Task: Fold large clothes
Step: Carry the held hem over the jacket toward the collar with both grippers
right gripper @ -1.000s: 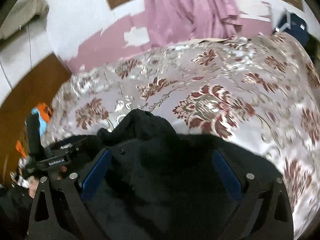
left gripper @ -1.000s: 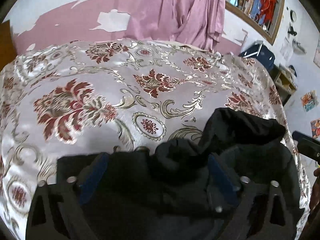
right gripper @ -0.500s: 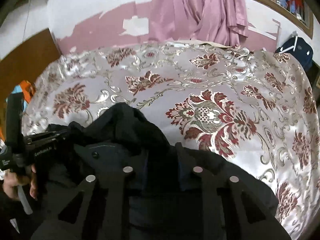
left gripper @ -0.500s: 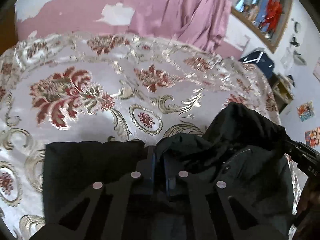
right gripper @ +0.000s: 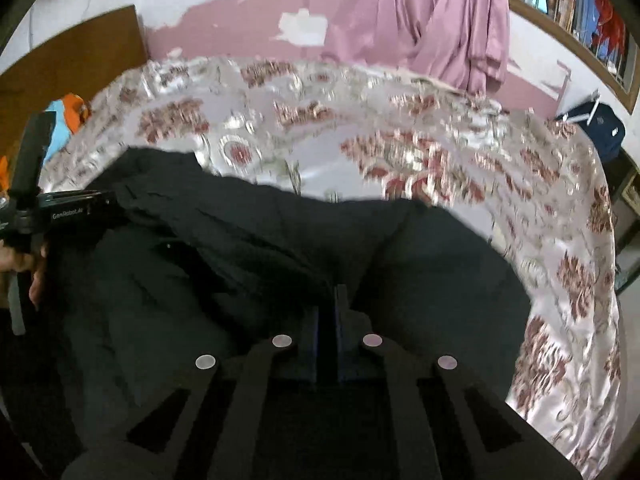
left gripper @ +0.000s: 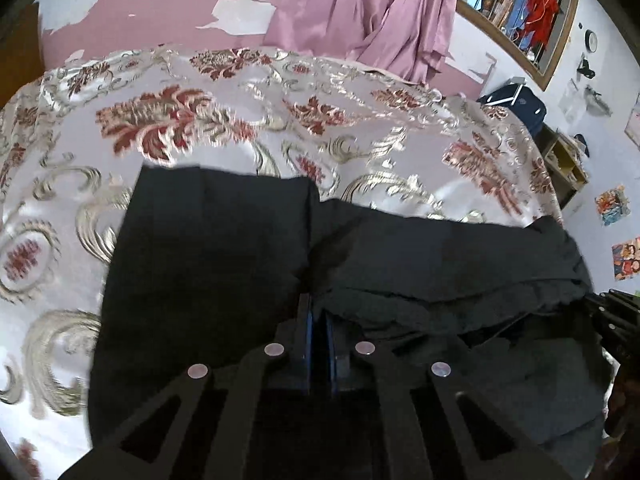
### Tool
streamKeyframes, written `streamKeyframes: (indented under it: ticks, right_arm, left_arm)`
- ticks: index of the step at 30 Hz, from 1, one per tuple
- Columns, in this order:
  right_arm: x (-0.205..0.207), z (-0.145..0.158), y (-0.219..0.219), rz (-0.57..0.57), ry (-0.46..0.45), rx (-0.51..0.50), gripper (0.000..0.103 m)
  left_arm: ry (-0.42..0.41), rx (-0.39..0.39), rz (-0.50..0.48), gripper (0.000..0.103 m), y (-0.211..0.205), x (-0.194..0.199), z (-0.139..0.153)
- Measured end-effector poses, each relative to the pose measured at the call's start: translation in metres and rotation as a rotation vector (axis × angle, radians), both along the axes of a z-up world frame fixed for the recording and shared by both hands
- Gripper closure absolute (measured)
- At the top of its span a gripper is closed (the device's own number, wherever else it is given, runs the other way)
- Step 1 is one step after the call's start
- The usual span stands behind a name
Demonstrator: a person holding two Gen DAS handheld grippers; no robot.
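Left gripper point(left gripper: 318, 316) and right gripper point(right gripper: 335, 300) each pinch the black garment point(left gripper: 440, 256), jaws pressed together on cloth. Fabric appears soft, limp and bulky; hold at the edge hems, well apart, above the bed point(left gripper: 240, 92)

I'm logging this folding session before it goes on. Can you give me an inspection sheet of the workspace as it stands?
Surface: floral bedspread, shiny, wrinkled.
Job's things: black garment lying rumpled at the near edge.
Clutter: nothing seen on the bed.
Grippers: left gripper and right gripper both shut on the black garment.
Cables: nothing seen.
Surroundings: pink curtain, peeling pink wall, dark blue bag, window.
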State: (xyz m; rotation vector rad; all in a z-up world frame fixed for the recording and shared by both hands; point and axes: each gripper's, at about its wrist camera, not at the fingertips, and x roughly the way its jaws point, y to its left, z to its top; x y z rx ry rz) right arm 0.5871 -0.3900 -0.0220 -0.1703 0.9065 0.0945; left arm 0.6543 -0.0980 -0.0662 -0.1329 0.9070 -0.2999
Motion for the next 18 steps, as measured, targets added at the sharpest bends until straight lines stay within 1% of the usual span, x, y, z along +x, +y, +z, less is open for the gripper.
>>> streamKeyframes:
  ticks: [1, 3, 5, 8, 11, 12, 13, 14, 15, 16, 17, 18]
  right_arm:
    - [0.004, -0.009, -0.002, -0.005, 0.013, 0.001, 0.098]
    - [0.009, -0.026, -0.007, -0.009, 0.037, 0.039, 0.098]
    - [0.012, -0.036, -0.013, -0.021, 0.026, 0.092, 0.098]
    - [0.015, -0.043, -0.013, -0.027, 0.013, 0.109, 0.098]
    - [0.009, -0.044, -0.013, -0.019, -0.018, 0.134, 0.098]
    - [0.005, -0.041, -0.014, -0.008, -0.038, 0.154, 0.096]
    - [0.0, -0.034, -0.016, 0.013, -0.063, 0.181, 0.096]
    - [-0.006, -0.026, -0.018, 0.03, -0.089, 0.2, 0.093]
    - [-0.013, -0.018, -0.02, 0.041, -0.114, 0.203, 0.082]
    - [-0.021, -0.007, -0.021, 0.053, -0.149, 0.2, 0.072]
    - [-0.027, 0.002, -0.023, 0.063, -0.177, 0.205, 0.051]
    - [-0.031, 0.012, -0.024, 0.076, -0.207, 0.218, 0.043]
  left_arm:
    - [0.002, 0.009, -0.008, 0.096, -0.001, 0.001, -0.005]
    - [0.019, 0.012, -0.018, 0.096, -0.002, 0.005, -0.015]
    - [0.029, -0.007, -0.017, 0.095, -0.001, 0.009, -0.02]
    - [0.042, -0.05, -0.019, 0.094, 0.003, 0.012, -0.027]
    - [0.049, -0.1, -0.024, 0.094, 0.009, 0.009, -0.022]
    - [0.06, -0.108, -0.028, 0.092, 0.01, 0.009, -0.02]
    - [0.09, -0.106, -0.027, 0.089, 0.012, 0.007, -0.015]
    - [0.105, -0.1, -0.024, 0.088, 0.013, 0.005, -0.011]
    - [0.112, -0.09, -0.023, 0.086, 0.015, 0.0, -0.003]
    - [0.101, -0.088, -0.022, 0.082, 0.018, -0.005, 0.005]
    - [0.081, -0.091, -0.023, 0.08, 0.021, -0.009, 0.013]
    - [0.05, -0.097, -0.029, 0.077, 0.023, -0.012, 0.022]
